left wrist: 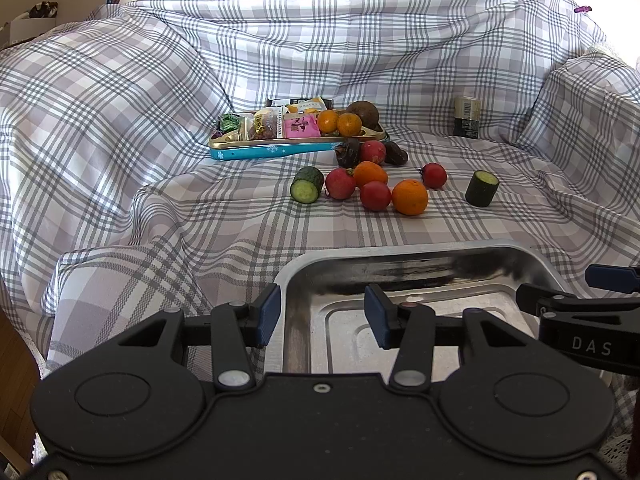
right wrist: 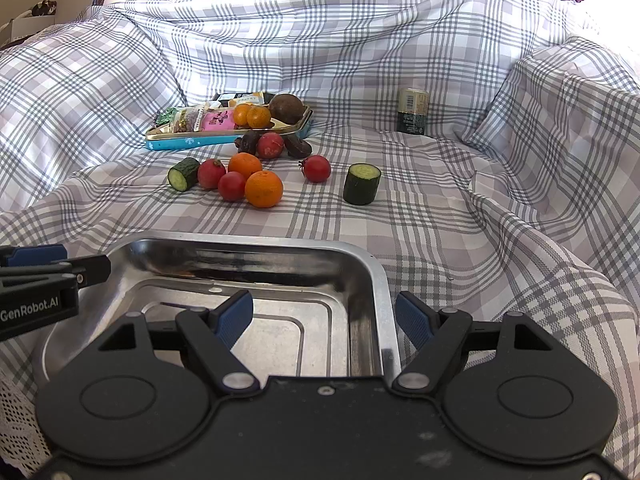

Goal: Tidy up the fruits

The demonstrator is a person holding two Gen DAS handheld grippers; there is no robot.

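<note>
Nearest the cameras, a steel tray [right wrist: 376,280] was straddled at its two side walls: the left gripper [left wrist: 324,316] was spread open across the left rim, the right gripper [right wrist: 324,316] open across the right rim, neither closed on it. Farther off on the checked cloth [right wrist: 440,216], oranges [right wrist: 264,189], tomatoes [right wrist: 232,186] and two cucumber pieces [right wrist: 362,183] were scattered close together. Behind them a blue tin [right wrist: 192,142] was filled with snacks and more fruit, and a dark jar [right wrist: 413,116] stood far right.

Shiny brushed metal tray [right wrist: 376,280] on soft, matt woven plaid cloth [right wrist: 440,220].
</note>
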